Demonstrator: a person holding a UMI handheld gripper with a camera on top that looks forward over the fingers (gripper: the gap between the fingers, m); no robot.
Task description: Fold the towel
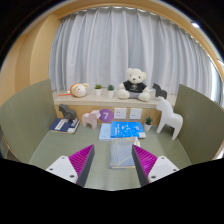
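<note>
A small grey folded towel lies flat on the greenish table, just ahead of and between my two fingers. My gripper is open, its magenta pads standing wide apart on either side of the towel's near end. The fingers hold nothing. The towel's near edge is hidden below the fingers' line.
A blue booklet lies just beyond the towel. A dark book is at the left, a pink toy and a white toy horse stand further back. A teddy bear sits on the shelf before the curtains.
</note>
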